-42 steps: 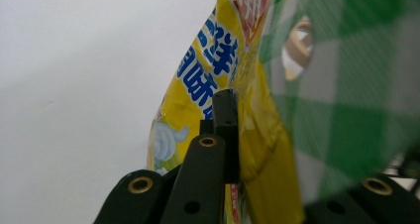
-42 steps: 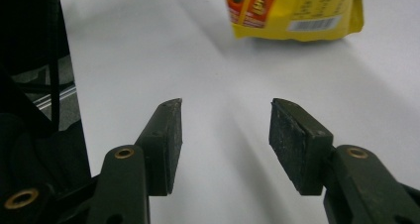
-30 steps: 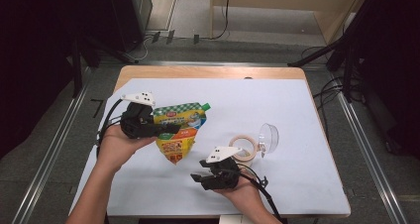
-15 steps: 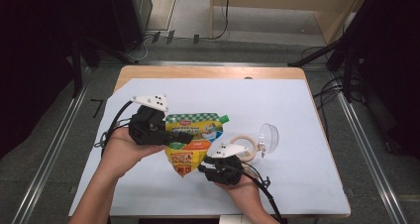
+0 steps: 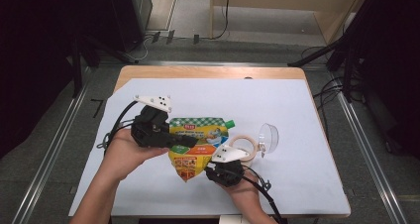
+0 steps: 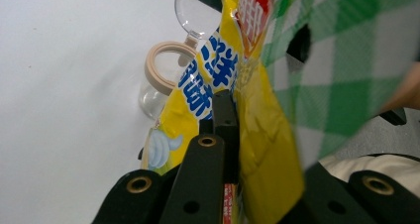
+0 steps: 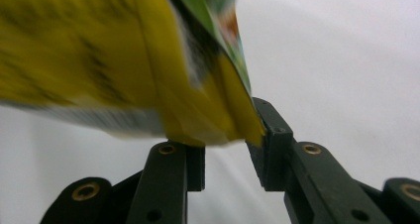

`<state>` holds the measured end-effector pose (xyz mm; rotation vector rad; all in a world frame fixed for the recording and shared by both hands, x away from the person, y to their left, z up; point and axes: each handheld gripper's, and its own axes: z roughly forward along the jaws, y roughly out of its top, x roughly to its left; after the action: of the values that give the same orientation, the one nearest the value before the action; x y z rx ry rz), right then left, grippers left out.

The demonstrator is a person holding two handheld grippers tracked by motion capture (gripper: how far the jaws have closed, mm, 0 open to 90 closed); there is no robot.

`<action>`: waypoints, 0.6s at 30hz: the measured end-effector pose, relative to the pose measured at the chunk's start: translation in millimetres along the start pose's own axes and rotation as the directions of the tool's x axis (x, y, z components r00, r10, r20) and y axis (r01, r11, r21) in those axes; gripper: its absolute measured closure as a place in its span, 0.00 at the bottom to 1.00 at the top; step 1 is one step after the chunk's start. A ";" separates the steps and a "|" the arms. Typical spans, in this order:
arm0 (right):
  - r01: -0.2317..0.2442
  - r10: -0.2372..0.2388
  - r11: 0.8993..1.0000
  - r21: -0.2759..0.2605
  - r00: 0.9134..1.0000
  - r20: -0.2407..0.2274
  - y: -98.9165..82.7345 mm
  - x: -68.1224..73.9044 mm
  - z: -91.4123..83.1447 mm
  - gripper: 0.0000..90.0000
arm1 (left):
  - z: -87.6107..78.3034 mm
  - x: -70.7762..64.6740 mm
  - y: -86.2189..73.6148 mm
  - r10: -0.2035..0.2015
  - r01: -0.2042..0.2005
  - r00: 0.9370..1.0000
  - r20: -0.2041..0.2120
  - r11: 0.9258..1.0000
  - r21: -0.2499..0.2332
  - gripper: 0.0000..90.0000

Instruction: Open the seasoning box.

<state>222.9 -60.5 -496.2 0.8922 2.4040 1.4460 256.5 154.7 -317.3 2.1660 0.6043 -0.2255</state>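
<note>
A yellow and green spouted food pouch (image 5: pixel 198 130) hangs above the white table sheet (image 5: pixel 297 110), held at its left side by my left gripper (image 5: pixel 185 140). In the left gripper view that gripper (image 6: pixel 242 115) is shut on the pouch (image 6: pixel 267 149), with one black jaw flat against the foil. My right gripper (image 5: pixel 209 169) sits at the pouch's lower corner. In the right gripper view its jaws (image 7: pixel 225 140) have just been closing, and a gap still shows between the pads. The blurred pouch corner (image 7: pixel 208 120) rests at their tips.
A clear glass jar with a tan ring mouth (image 5: pixel 245 144) lies on its side right of the pouch, its round clear lid (image 5: pixel 269 136) hinged open. Bare white sheet spreads behind and to the right. Dark floor and cables surround the table.
My left gripper has carried the pouch to the right and slightly up. My right gripper's jaws have narrowed around the pouch's lower corner while that hand stayed in place.
</note>
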 end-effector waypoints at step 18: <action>0.250 -0.252 0.968 -0.034 0.963 -0.095 20.2 62.5 -15.5 0.72 | 35.1 1.2 1.2 -0.021 0.022 0.993 -0.120 1.000 0.010 0.88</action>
<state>173.9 -28.4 -462.7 0.4970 2.4589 1.4454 259.9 127.0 -338.6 2.1967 0.6959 -0.1105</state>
